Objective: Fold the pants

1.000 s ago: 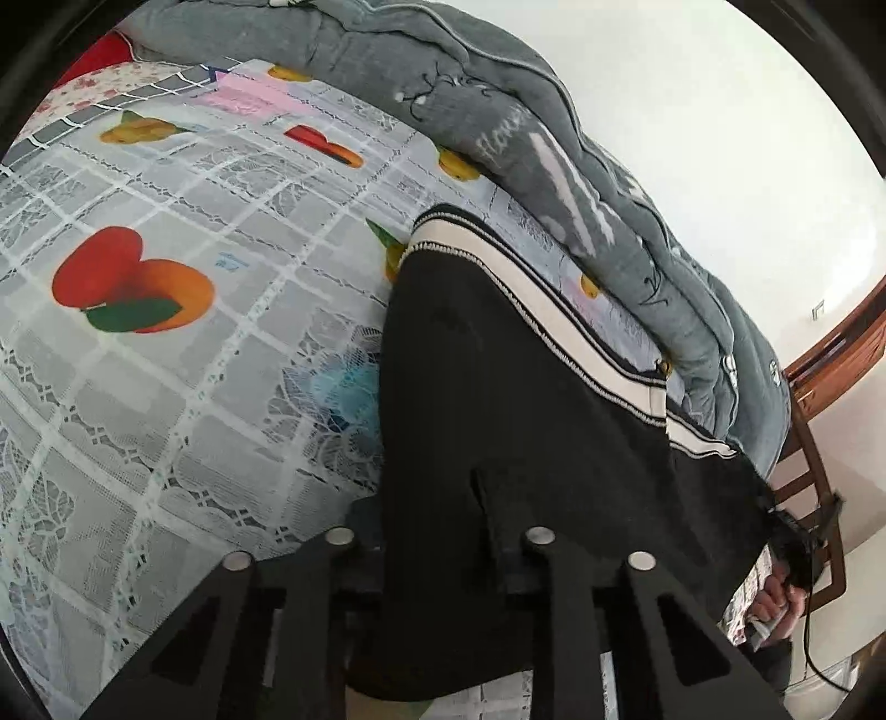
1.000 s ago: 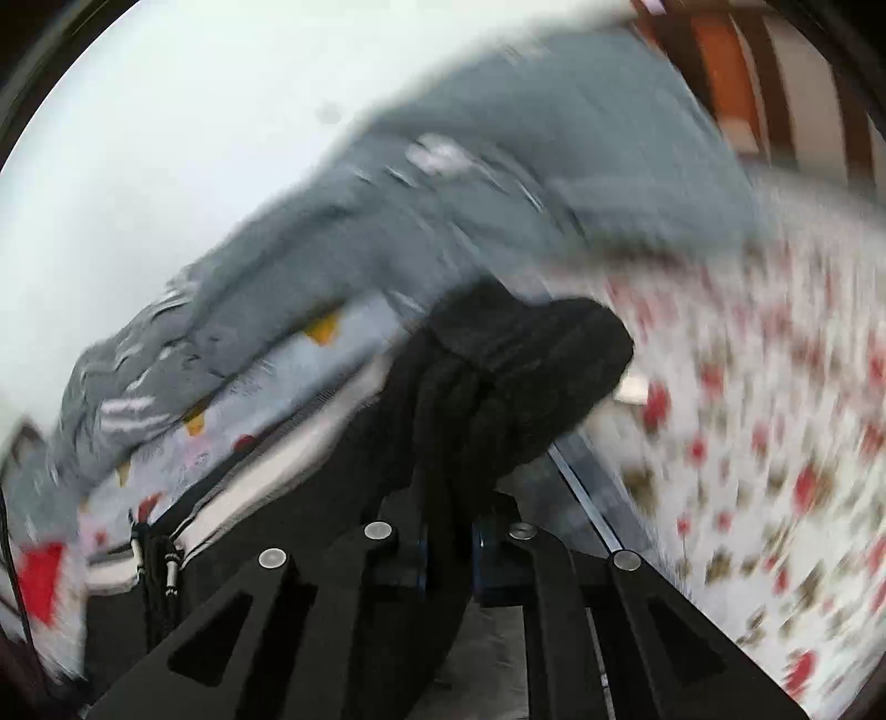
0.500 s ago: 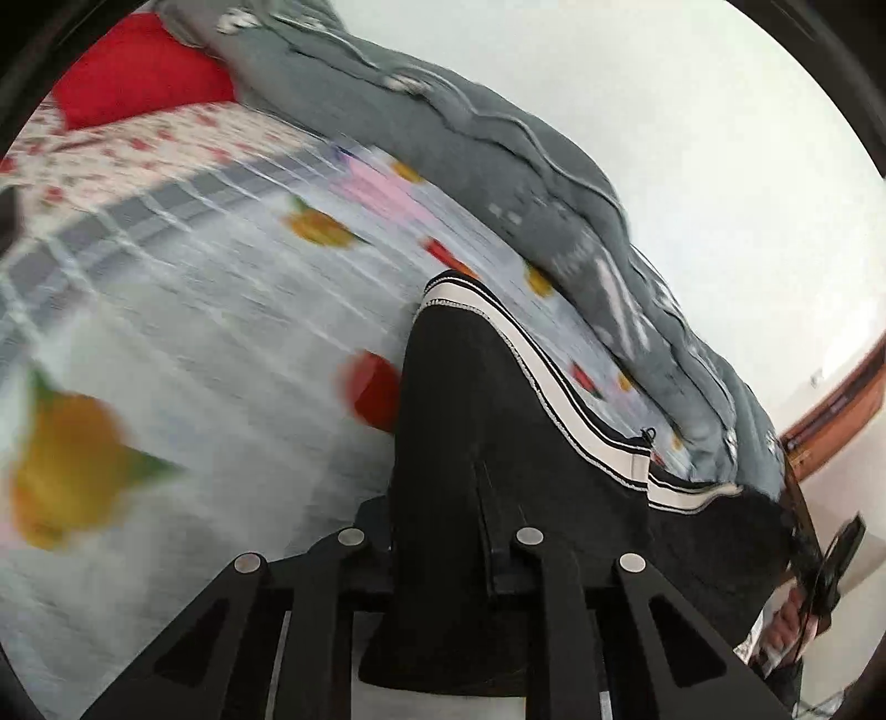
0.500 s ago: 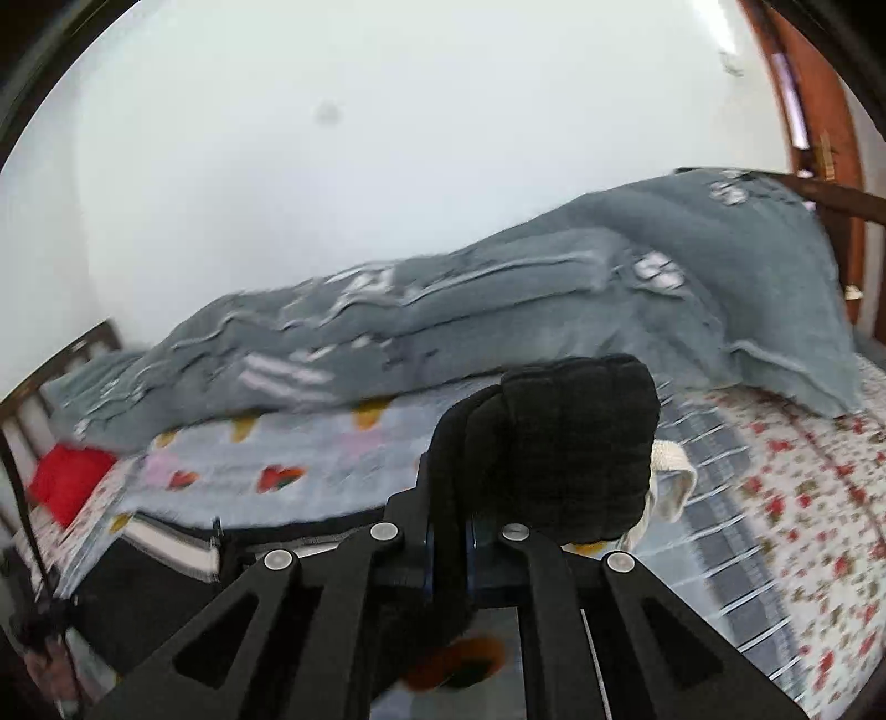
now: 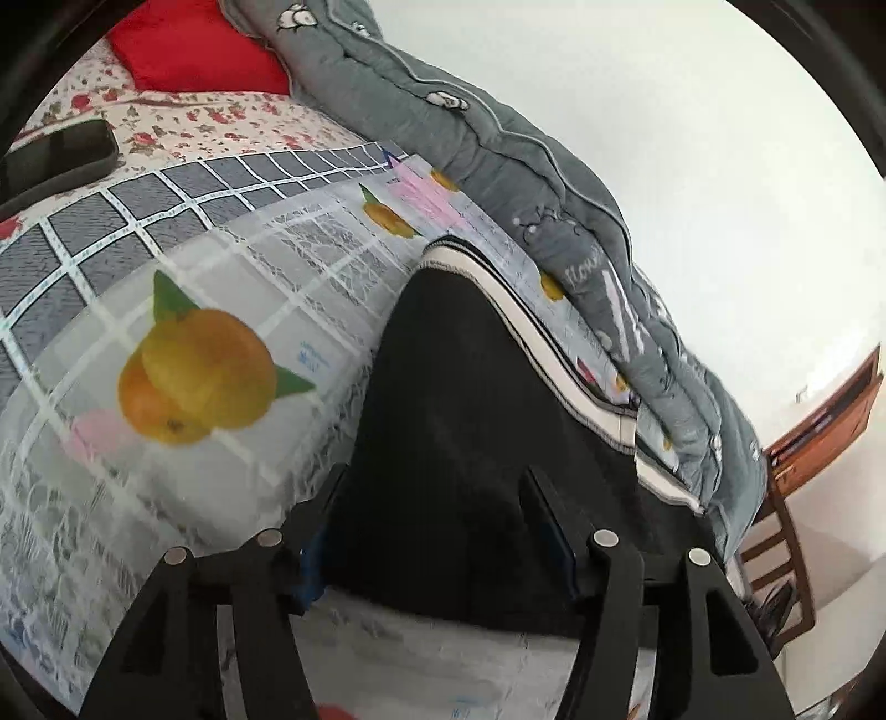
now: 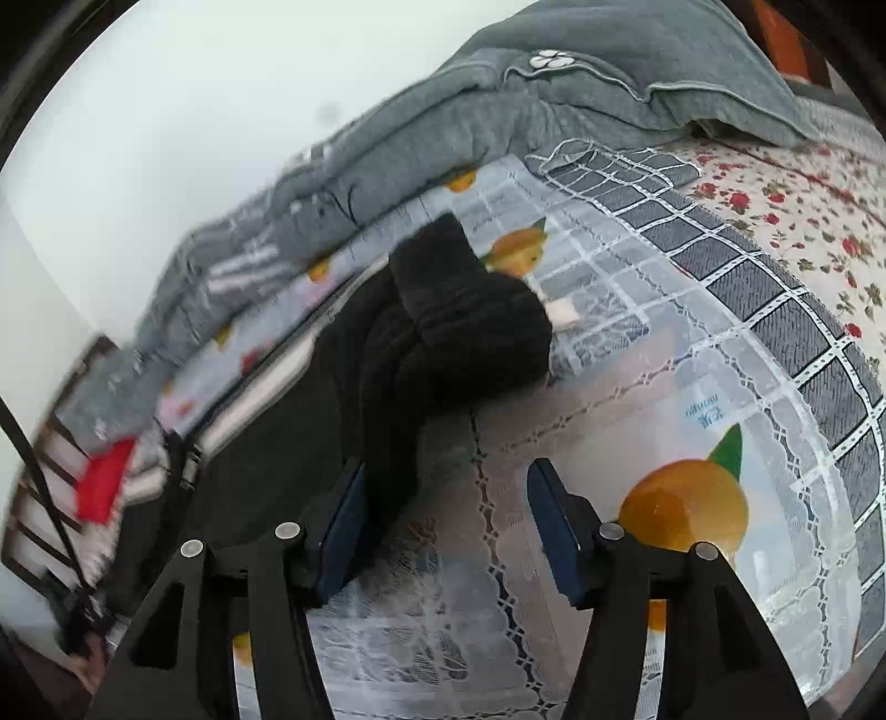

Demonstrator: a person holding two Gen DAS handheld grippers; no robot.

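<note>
Black pants (image 5: 470, 415) with a white and black side stripe (image 5: 531, 332) lie flat on the fruit-print bed cover (image 5: 166, 443). My left gripper (image 5: 434, 487) sits low over their near edge. Its jaws are opening, and the cloth lies loose between the pads. In the right wrist view the thick ribbed end of the pants (image 6: 454, 332) rests bunched on the cover. My right gripper (image 6: 447, 471) is just behind it with its jaws opening. The black cloth brushes the left pad (image 6: 346, 509), and bare lace cover shows in the gap.
A grey quilt (image 5: 526, 166) runs along the wall behind the pants. A red pillow (image 5: 188, 50) and a dark phone (image 5: 55, 155) lie on the floral sheet (image 6: 803, 194) further off. A wooden chair (image 5: 775, 531) stands past the bed's end.
Both grippers were shut on the black cloth and now their jaws stand apart. The right one came down and the bunched end now rests on the cover. The left one slid along the bed.
</note>
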